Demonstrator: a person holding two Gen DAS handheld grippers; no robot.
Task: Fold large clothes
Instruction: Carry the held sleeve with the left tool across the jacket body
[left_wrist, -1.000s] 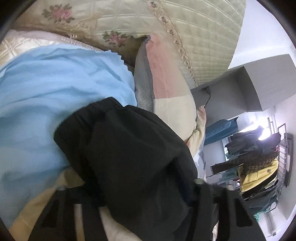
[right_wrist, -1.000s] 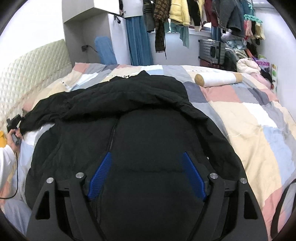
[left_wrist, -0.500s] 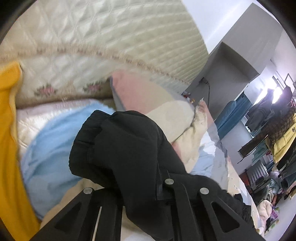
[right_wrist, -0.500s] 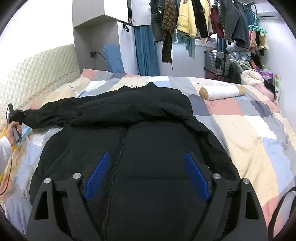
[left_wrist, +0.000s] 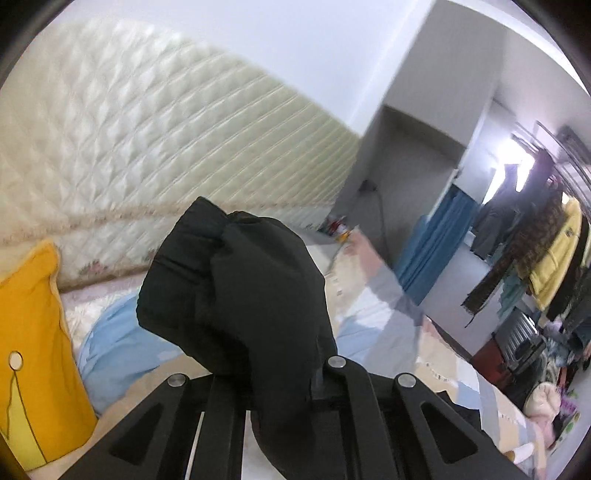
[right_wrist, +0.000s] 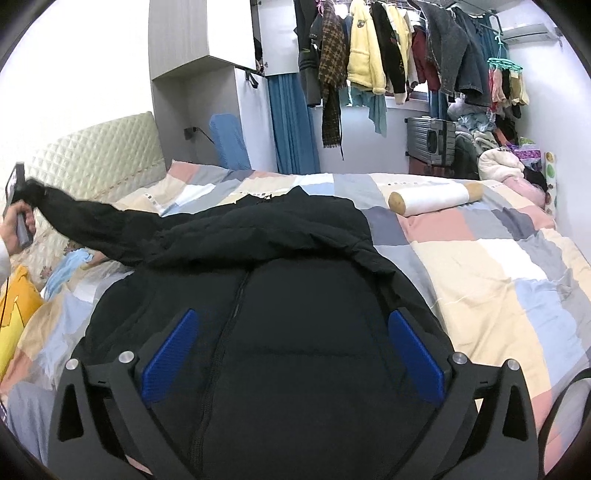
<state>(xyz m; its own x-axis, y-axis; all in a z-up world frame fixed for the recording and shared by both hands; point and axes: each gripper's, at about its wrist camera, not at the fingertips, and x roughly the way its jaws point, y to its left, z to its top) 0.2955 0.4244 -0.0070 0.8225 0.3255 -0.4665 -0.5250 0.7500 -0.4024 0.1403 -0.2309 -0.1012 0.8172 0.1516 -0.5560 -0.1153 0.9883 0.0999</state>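
The black jacket (right_wrist: 280, 295) is spread on the patchwork bed (right_wrist: 498, 258). Its sleeve cuff (left_wrist: 229, 280) is pinched and held raised by the left gripper (left_wrist: 280, 384). The right gripper (right_wrist: 291, 354) is spread wide over the jacket's front, its jaws having just been opening with nothing clamped.

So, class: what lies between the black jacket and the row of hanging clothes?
In the right wrist view, only patchwork quilt lies between the black jacket and the hanging clothes.

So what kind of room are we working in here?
A bedroom, most likely at home: a bed under a pastel patchwork quilt, a cream quilted headboard, and a rail of hanging clothes by the window.
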